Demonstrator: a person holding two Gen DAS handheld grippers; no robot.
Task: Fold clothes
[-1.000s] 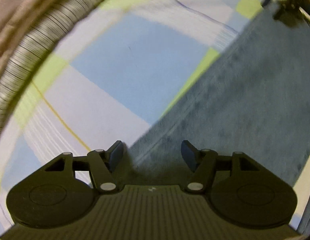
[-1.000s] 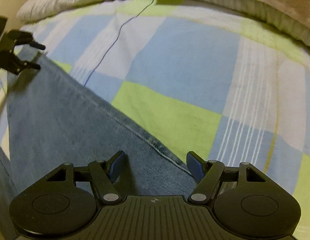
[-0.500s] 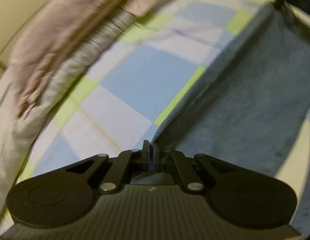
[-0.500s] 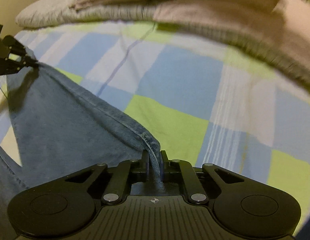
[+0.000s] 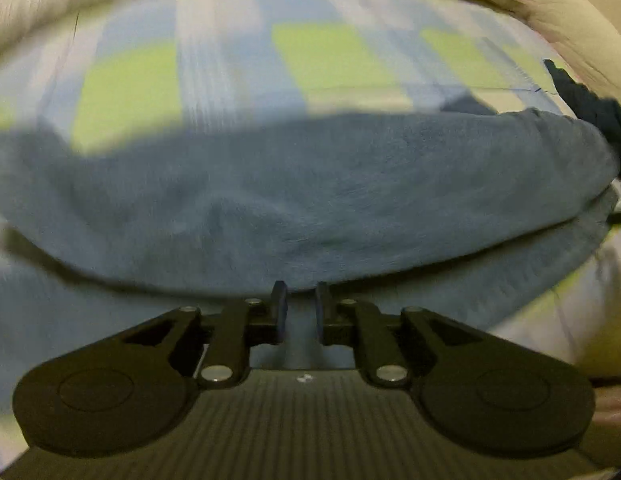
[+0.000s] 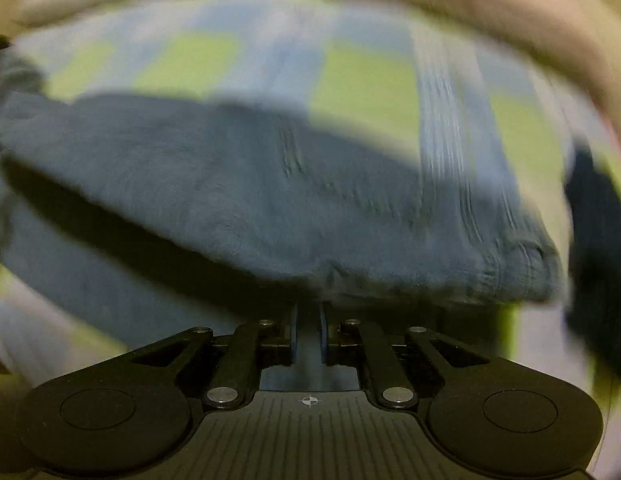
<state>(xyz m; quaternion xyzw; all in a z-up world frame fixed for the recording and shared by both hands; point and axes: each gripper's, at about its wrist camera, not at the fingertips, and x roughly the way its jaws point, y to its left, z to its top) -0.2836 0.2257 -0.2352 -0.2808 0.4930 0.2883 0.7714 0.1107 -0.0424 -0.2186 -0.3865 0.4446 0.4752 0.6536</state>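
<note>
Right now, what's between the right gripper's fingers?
A pinched edge of the jeans sits between the right gripper fingers, seen in the right wrist view, with nothing else in the gap.

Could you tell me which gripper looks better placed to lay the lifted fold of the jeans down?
Neither alone, I think: the left gripper and right gripper both pinch the jeans, so they should lower together.

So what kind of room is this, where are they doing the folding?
Most likely a bedroom: the jeans are being folded on a bed, over a blue, green and white checked sheet, with pale bedding, perhaps a duvet, bunched along the far edge.
</note>
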